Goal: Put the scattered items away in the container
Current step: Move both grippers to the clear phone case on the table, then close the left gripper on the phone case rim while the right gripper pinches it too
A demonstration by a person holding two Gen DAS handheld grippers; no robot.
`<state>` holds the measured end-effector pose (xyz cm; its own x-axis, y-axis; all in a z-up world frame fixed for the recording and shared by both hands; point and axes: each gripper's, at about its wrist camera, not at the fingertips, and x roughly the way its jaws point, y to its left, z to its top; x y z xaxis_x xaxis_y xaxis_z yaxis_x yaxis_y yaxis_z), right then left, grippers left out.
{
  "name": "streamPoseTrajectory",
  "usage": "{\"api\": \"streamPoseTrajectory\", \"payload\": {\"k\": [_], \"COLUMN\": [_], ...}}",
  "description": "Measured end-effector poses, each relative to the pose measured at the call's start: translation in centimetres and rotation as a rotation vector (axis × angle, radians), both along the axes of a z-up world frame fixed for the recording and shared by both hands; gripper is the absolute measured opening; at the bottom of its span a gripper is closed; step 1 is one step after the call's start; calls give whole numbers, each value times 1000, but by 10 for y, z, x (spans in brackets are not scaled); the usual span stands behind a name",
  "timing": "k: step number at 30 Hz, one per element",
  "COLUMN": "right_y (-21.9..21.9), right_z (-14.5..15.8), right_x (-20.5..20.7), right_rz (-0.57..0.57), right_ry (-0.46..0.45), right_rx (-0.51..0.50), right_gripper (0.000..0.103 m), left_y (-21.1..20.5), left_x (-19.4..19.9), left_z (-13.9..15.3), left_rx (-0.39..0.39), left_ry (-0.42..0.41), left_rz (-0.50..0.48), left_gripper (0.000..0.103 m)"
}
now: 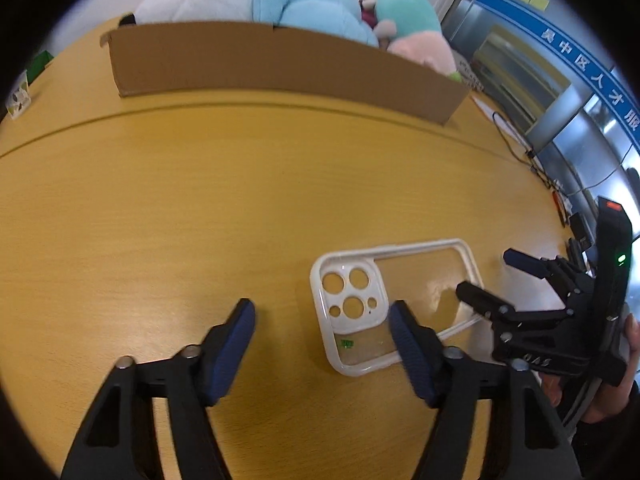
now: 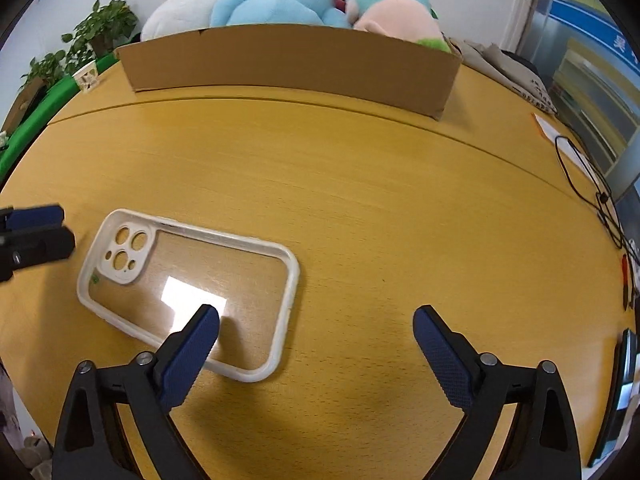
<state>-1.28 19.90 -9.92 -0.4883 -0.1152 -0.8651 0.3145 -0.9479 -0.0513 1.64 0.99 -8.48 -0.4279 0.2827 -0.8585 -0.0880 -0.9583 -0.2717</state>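
Note:
A clear phone case with a white rim (image 1: 400, 304) lies flat on the wooden table; it also shows in the right wrist view (image 2: 192, 292). A brown cardboard box (image 1: 280, 68) stands at the far side of the table, and shows in the right wrist view (image 2: 292, 64), with plush toys (image 1: 304, 4) behind or in it. My left gripper (image 1: 322, 312) is open and empty, its right finger over the case's camera end. My right gripper (image 2: 316, 320) is open and empty, its left finger over the case's near end; it shows from the left wrist view (image 1: 492, 276).
Cables (image 2: 592, 184) and small devices lie along the table's right edge. Potted plants (image 2: 92, 36) and a small white cup (image 2: 86, 76) stand at the far left. A paper sheet (image 2: 556, 132) lies at the right. Bare wood lies between the case and the box.

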Motion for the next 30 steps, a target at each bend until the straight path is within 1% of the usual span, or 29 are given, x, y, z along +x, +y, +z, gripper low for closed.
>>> {"api": "streamPoseTrajectory", "payload": {"k": [1,2,3,4,5,6,7,8,9,10,11,12,13,16,17,19,21,24,26,30], "right_y": [3,5,5,5,4,3,2,1,1,0,-1,-2,-3,-6,-6,-7,-9,-15,-19,-31], "right_z": [-2,-2,-2,-1,0,1,2,2,2,3,3,4,4,6,6,10,16,33,52,103], "right_x": [0,-1,-2,-2,-2,-1,0,0,-1,-1,-1,-1,-1,-3,-3,-3,-3,-8,-15,-42], "right_rz": [-5,-5,1,10,22,31,38,41,45,50,54,60,67,58,57,46,38,38,39,55], "right_ry": [-4,-13,-19,-20,-19,-16,-13,-11,-10,-11,-16,-22,-30,-39,-46,-47,-22,29,76,187], "right_rx": [-14,-33,-46,-52,-59,-65,-71,-77,-83,-90,-100,-110,-116,-103,-107,-132,-127,-124,-135,-158], "right_gripper": [93,91,86,83,75,67,63,56,48,43,31,21,18,13,8,8,8,8,8,8], "left_y": [1,3,4,4,5,4,4,2,0,1,3,3,3,-2,-5,-9,-9,-14,-18,-27], "left_x": [-1,0,-1,-1,-1,-1,-1,-2,-2,-1,0,0,1,0,0,-1,-3,-11,-21,-49], "left_z": [-5,-3,-4,-3,-3,-4,-4,-4,-5,-5,-5,-4,-4,-3,-2,6,18,44,66,119], "left_rx": [-6,-27,-33,-41,-56,-66,-60,-25,-12,-21,-34,-41,-42,-52,-51,-38,-47,-63,-66,-78], "left_ry": [-17,3,-1,4,7,6,4,-7,-11,-10,-7,-3,-3,-2,0,19,50,113,160,279], "left_rz": [2,10,8,9,14,18,15,6,6,3,-1,-2,0,15,17,16,18,24,28,33], "left_gripper": [47,47,42,35,31,21,15,10,9,9,9,9,8,7,7,7,7,7,7,7]}}
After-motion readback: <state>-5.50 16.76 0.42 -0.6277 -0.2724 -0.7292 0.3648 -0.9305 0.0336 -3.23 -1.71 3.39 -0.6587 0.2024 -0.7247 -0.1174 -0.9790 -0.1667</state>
